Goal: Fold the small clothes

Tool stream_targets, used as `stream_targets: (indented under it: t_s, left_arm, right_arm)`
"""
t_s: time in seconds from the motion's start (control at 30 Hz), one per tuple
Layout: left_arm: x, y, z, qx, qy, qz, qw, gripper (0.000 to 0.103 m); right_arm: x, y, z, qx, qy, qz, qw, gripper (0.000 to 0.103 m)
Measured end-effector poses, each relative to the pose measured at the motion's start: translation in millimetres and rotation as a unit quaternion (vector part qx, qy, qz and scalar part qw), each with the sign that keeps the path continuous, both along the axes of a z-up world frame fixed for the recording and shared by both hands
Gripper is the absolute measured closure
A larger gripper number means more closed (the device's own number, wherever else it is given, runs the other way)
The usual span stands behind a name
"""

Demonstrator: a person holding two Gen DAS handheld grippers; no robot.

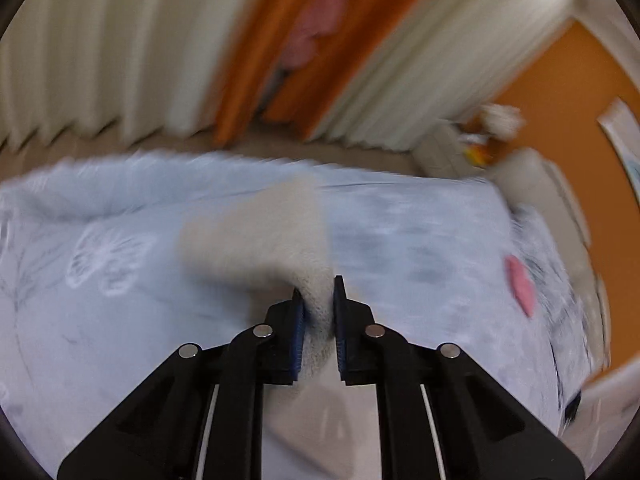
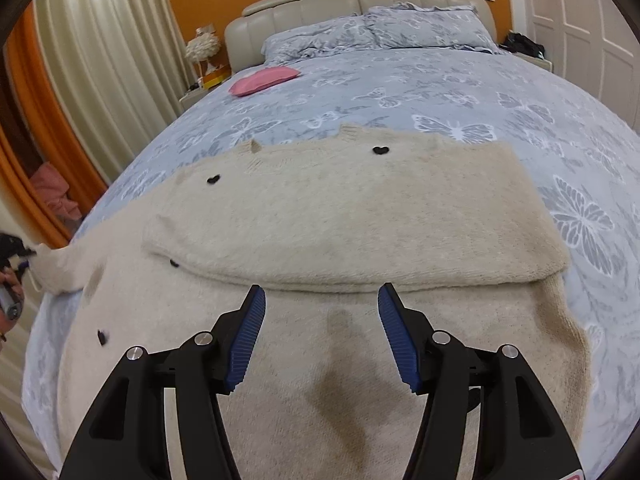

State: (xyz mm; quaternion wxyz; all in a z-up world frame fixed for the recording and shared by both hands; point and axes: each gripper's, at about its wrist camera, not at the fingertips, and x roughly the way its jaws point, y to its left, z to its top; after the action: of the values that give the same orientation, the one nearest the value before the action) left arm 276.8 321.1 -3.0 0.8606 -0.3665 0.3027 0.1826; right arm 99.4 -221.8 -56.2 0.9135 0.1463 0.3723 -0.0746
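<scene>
Left gripper point(image 1: 318, 286) is clamped on a bunch of the cream fuzzy sweater point(image 2: 340, 216); the knit is pinched between the blue pads and runs off forward-left as a blurred strip, likely a sleeve. The left wrist view is motion-smeared, so finer detail there can't be read.

Right gripper point(image 2: 322, 292) stands wide, nothing between the pads, hovering over the lower body of the sweater just short of the fold edge. I can't tell whether the tips touch the knit.

The sweater lies spread on the bed point(image 2: 460, 92), on a blue-grey butterfly-print duvet. One part is folded across the body, making a straight double-layer band with a rolled edge right in front of the right gripper. Small black hearts point(image 2: 380, 150) dot the fabric. At the far left of the right wrist view, a corner of the sweater is lifted off the bed toward a dark gripper tip and part of a hand point(image 2: 8, 280).

No containers in view. Loose items on the duvet: a pink folded cloth point(image 2: 262, 80) near the two pillows point(image 2: 376, 32), well apart from the sweater. Beige padded headboard point(image 2: 304, 4) behind, a nightstand with a white feathery lamp point(image 2: 203, 49) beside it, cream curtains point(image 2: 104, 64) on the left.
</scene>
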Motion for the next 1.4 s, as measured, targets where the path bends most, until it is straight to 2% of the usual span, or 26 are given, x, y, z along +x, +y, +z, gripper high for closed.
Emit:
stream_targets:
  t_s: [0.07,0.13,0.2,0.23,0.27,0.33,0.37,0.47,0.5,0.53,0.57,0.6,0.67,0.7,0.73,0.83,0.87,0.97,1.1,1.2,1.27,1.3,1.33,1.37,1.4]
  left_arm:
    - [2.9,-50.8,43.1,0.029,-0.043,-0.059,0.9969,0.092]
    - [-3.8,-102.4,78.9,0.05,-0.083,-0.113,0.9888,0.092]
    - [-15.4,-162.6,111.3,0.055,-0.129,-0.177,0.9743,0.091]
    - [-23.3,-199.9,123.2,0.053,-0.146,-0.215,0.9643,0.091]
    - [-30.3,-224.7,126.2,0.045,-0.155,-0.24,0.9573,0.091]
    - [-42.1,-274.6,120.1,0.027,-0.155,-0.286,0.9452,0.089]
    - [-49.0,-309.4,105.8,0.021,-0.139,-0.318,0.9376,0.088]
    - [-67.1,-366.0,58.7,0.052,-0.078,-0.348,0.933,0.087]
    - [-74.1,-379.6,36.8,0.056,-0.05,-0.354,0.9323,0.083]
    - [-81.7,-387.0,7.3,0.04,-0.016,-0.358,0.9328,0.077]
    - [-89.3,-383.1,-11.5,0.025,0.001,-0.355,0.9347,0.06]
    - [-99.3,-377.1,-29.9,0.008,0.02,-0.34,0.9403,0.045]
    - [-115.7,-353.3,-45.1,-0.006,0.022,-0.312,0.9498,0.038]
    - [-120.9,-343.1,-45.1,-0.005,0.017,-0.297,0.9548,0.03]
    - [-119.3,-330.0,-42.2,-0.005,0.016,-0.277,0.9607,0.026]
    - [-112.8,-297.5,-29.0,-0.022,-0.014,-0.252,0.9674,0.021]
    - [-110.6,-287.3,-24.8,-0.02,-0.028,-0.239,0.9703,0.013]
    - [-94.1,-261.2,-27.0,-0.012,-0.025,-0.22,0.9751,0.012]
    - [-84.2,-235.8,-42.9,-0.043,-0.014,-0.181,0.9824,0.012]
    - [-80.0,-224.3,-53.6,-0.06,-0.002,-0.171,0.9835,0.012]
    - [-78.1,-216.8,-56.2,-0.071,-0.001,-0.168,0.9832,0.012]
    - [-78.6,-215.0,-55.7,-0.077,-0.002,-0.168,0.9828,0.012]
    - [-76.6,-212.7,-56.9,-0.081,-0.003,-0.167,0.9826,0.012]
    - [-75.6,-210.6,-57.6,-0.086,-0.004,-0.166,0.9823,0.012]
    - [-74.4,-209.4,-58.6,-0.091,-0.005,-0.167,0.9817,0.012]
  right_arm:
    - [-2.3,-5.0,3.4,0.005,-0.006,-0.005,1.0,0.045]
    - [-4.9,-10.7,7.4,0.01,-0.012,-0.012,1.0,0.045]
    - [-7.6,-18.8,12.0,0.016,-0.021,-0.022,0.999,0.045]
    - [-8.4,-21.8,13.2,0.018,-0.023,-0.025,0.999,0.045]
    - [-9.7,-27.1,15.3,0.022,-0.026,-0.032,0.999,0.045]
    - [-11.6,-35.6,18.1,0.028,-0.029,-0.041,0.998,0.043]
    - [-12.9,-43.0,19.7,0.033,-0.03,-0.05,0.998,0.042]
    - [-14.4,-59.9,20.9,0.044,-0.028,-0.067,0.996,0.039]
    - [-14.3,-65.2,20.2,0.048,-0.025,-0.072,0.996,0.039]
    - [-14.0,-68.0,19.5,0.052,-0.022,-0.074,0.996,0.039]
    - [-13.1,-75.3,17.2,0.062,-0.015,-0.077,0.995,0.039]
    - [-12.7,-78.4,15.6,0.067,-0.012,-0.078,0.995,0.038]
    - [-10.3,-86.4,10.9,0.085,0.0,-0.076,0.994,0.037]
    - [-9.0,-88.2,9.0,0.093,0.004,-0.073,0.993,0.037]
    - [-7.2,-88.9,7.4,0.101,0.007,-0.069,0.992,0.037]
    - [1.8,-78.8,5.2,0.118,0.013,-0.043,0.992,0.036]
    - [5.6,-73.0,6.3,0.123,0.017,-0.029,0.992,0.036]
    - [15.6,-48.7,14.7,0.127,0.011,0.006,0.992,0.03]
    - [53.5,16.0,29.7,0.068,0.01,0.072,0.995,0.029]
    - [96.8,58.4,25.9,0.025,0.038,0.102,0.994,0.029]
    - [126.7,80.2,13.4,-0.019,0.074,0.108,0.991,0.029]
    - [137.4,87.1,4.8,-0.039,0.091,0.105,0.989,0.033]
    - [146.8,91.5,-6.0,-0.055,0.108,0.101,0.987,0.046]
    - [150.0,92.0,-10.1,-0.06,0.117,0.1,0.986,0.094]
    - [151.1,89.1,-7.9,-0.054,0.117,0.098,0.987,0.095]
